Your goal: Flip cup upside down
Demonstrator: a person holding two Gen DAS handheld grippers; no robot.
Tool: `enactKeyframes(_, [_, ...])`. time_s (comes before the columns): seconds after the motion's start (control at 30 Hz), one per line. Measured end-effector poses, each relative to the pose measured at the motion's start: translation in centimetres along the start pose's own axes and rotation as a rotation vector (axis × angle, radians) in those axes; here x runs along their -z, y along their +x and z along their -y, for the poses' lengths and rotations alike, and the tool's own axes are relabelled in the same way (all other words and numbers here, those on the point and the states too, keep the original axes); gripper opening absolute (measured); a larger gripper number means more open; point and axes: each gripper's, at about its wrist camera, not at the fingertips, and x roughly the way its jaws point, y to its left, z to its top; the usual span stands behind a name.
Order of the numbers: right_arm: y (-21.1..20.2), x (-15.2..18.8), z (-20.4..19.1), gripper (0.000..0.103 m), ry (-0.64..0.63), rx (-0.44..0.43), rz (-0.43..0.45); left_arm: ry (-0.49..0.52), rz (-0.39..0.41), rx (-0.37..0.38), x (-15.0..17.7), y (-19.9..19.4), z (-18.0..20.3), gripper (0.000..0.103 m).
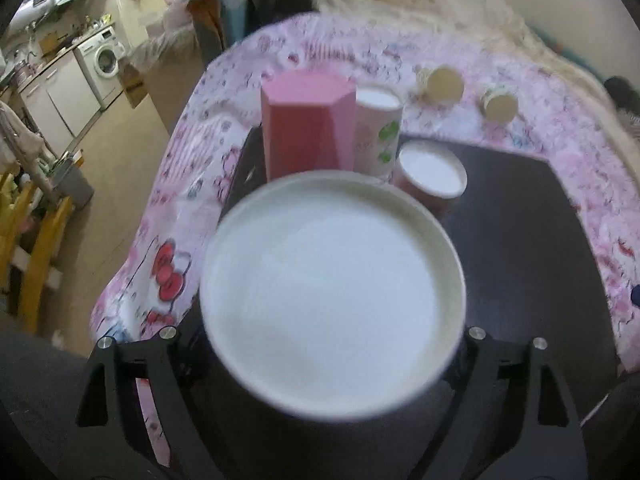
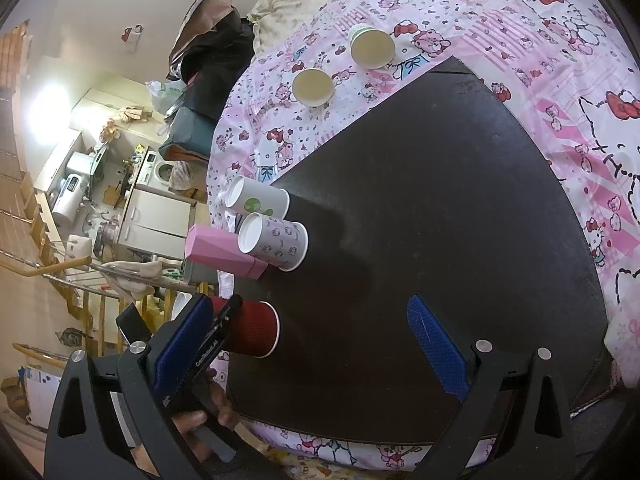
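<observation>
- Straddling the red cup (image 2: pixel 256 330), the left gripper (image 1: pixel 322 336) has one arm on each side of it; in its own view the cup's white base (image 1: pixel 332 292) fills the middle and hides the fingertips.
- Whether the pads of that gripper press on the cup or stand just off it I cannot tell.
- The red cup stands upside down, wide rim on the dark surface (image 2: pixel 440 200) and base upward, near the surface's edge.
- Seen from the right wrist, one black finger (image 2: pixel 224 320) of the left gripper lies along the cup's side, and a hand (image 2: pixel 200 416) grips the handle below it.
- The right gripper (image 2: pixel 308 350) is open, its blue pads (image 2: pixel 436 348) well apart with only bare surface between them; the red cup sits just beyond its left pad.
- Ahead of the left gripper, past the red cup, stand a pink box (image 1: pixel 306 128), a cup with green print (image 1: pixel 378 132) and, to their right, a cup with pink print (image 1: pixel 430 176), both cups base up.
- Farther ahead and to the right, two pale cups (image 1: pixel 442 82) (image 1: pixel 500 104) lie on their sides on the pink cartoon-print bedsheet (image 1: pixel 176 184), off the surface.
</observation>
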Motion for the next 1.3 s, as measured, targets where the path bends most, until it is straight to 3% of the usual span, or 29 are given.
enactKeyframes(0.23, [0.0,0.2,0.0,0.100,-0.005,0.004,-0.004,0.002,0.080,0.052,1.3,-6.0,0.0,0.084])
enactKeyframes(0.37, [0.2,0.3,-0.2,0.100,-0.011,0.011,-0.007,0.027,0.109,0.032,1.0,-9.0,0.6,0.084])
enactKeyframes(0.5, [0.3,0.3,-0.6,0.100,-0.033,0.033,0.002,-0.010,0.078,0.096,-0.2,-10.1,0.4,0.084])
enactKeyframes(0.93, [-1.3,-1.1,-3.4,0.100,-0.174,0.139,0.093,0.049,0.017,0.115,-5.9,-8.2,2.3,0.084])
enactKeyframes(1.3, [-0.4,-7.3,-4.4,0.100,-0.233,0.213,0.115,0.061,-0.026,0.138,-11.1,-4.6,4.5,0.084])
